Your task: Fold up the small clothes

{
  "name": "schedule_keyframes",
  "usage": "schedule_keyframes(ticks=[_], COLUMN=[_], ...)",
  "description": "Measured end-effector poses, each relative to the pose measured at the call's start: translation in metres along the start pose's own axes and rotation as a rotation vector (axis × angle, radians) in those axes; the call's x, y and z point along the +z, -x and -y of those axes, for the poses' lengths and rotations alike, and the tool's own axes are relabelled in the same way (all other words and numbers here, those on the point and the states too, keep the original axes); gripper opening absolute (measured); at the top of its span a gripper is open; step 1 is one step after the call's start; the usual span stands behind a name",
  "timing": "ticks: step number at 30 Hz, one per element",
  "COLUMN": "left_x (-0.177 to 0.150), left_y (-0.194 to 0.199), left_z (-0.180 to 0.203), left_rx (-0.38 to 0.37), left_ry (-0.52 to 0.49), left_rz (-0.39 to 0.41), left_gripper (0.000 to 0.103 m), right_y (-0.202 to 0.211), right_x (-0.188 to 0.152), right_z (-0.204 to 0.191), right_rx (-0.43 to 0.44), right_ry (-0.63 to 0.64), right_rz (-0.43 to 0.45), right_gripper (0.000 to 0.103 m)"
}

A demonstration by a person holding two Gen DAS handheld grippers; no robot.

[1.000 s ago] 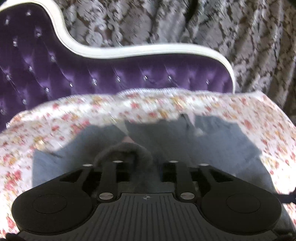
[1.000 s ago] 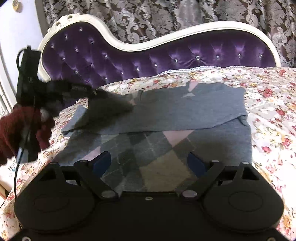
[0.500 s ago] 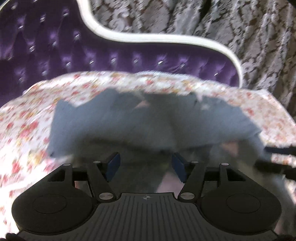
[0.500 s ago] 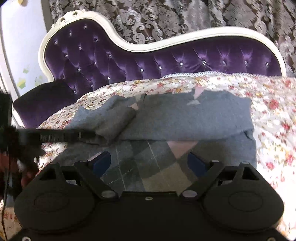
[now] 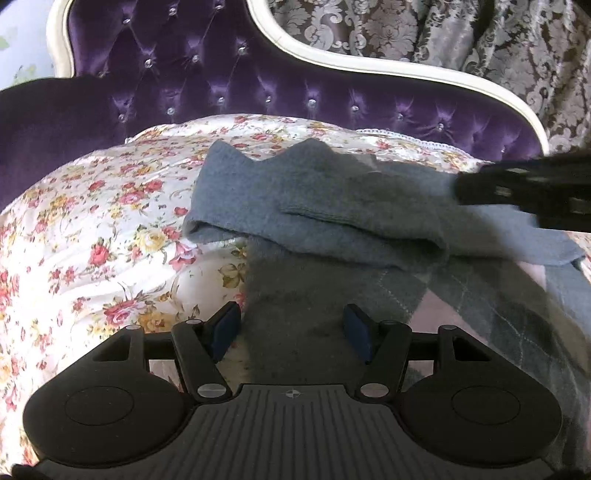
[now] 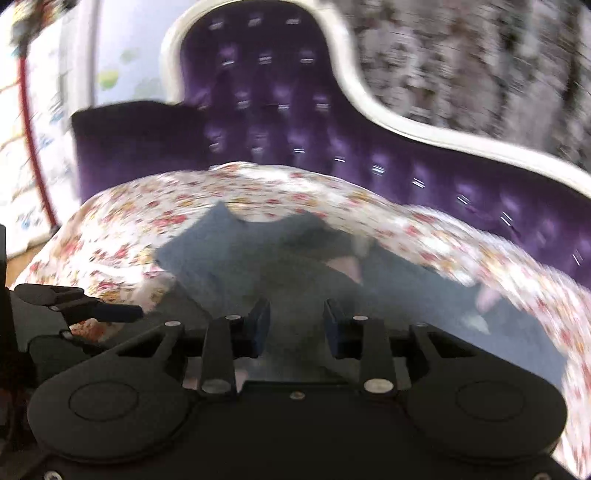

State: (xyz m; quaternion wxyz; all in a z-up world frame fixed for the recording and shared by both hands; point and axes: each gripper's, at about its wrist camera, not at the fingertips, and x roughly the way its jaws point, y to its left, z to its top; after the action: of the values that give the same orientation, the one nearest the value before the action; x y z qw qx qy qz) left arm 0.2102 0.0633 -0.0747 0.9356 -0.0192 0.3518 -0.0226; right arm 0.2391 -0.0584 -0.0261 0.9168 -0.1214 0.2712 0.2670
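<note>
Grey sweater lies on the floral cover of the bed, partly folded: a plain grey layer is doubled over the top, with a sleeve lying across it. Argyle front shows below the fold, grey and pale pink diamonds, toward the right of the left wrist view.

Left gripper: jaws partway apart, blue pads either side of the sweater's near grey edge, nothing pinched; cloth lies under and between them without pad contact.

Right gripper: jaws closing, gap narrow, over the grey knit. View badly motion-blurred; cannot tell whether the pads press the cloth. In the left wrist view it shows as a dark blurred shape at the sweater's right side, by the folded layer's edge.

Beyond the bed: purple tufted headboard with white frame, then patterned curtain.
</note>
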Motion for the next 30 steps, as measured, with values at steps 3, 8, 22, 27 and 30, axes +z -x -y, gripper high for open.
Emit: schedule_keyframes(ticks=[3, 8, 22, 27, 30], left_x=[-0.002, -0.006, -0.005, -0.005, -0.005], left_y=[0.0, 0.002, 0.002, 0.001, 0.001], left_z=[0.0, -0.002, -0.001, 0.0, 0.001], left_rx=[0.004, -0.005, -0.001, 0.0, 0.003], left_ry=[0.013, 0.028, 0.006, -0.003, -0.004], left_rz=[0.008, 0.006, -0.002, -0.005, -0.003], left_gripper=[0.06, 0.06, 0.061, 0.061, 0.062], right_y=[-0.025, -0.07, 0.023, 0.03, 0.029], right_x=[0.009, 0.007, -0.039, -0.069, -0.056], right_z=[-0.02, -0.038, 0.122, 0.139, 0.114], right_rx=[0.044, 0.04, -0.241, -0.229, -0.198], right_ry=[0.073, 0.15, -0.448, -0.506, -0.395], right_rz=[-0.034, -0.135, -0.023, -0.064, -0.029], right_gripper=[0.044, 0.045, 0.024, 0.038, 0.064])
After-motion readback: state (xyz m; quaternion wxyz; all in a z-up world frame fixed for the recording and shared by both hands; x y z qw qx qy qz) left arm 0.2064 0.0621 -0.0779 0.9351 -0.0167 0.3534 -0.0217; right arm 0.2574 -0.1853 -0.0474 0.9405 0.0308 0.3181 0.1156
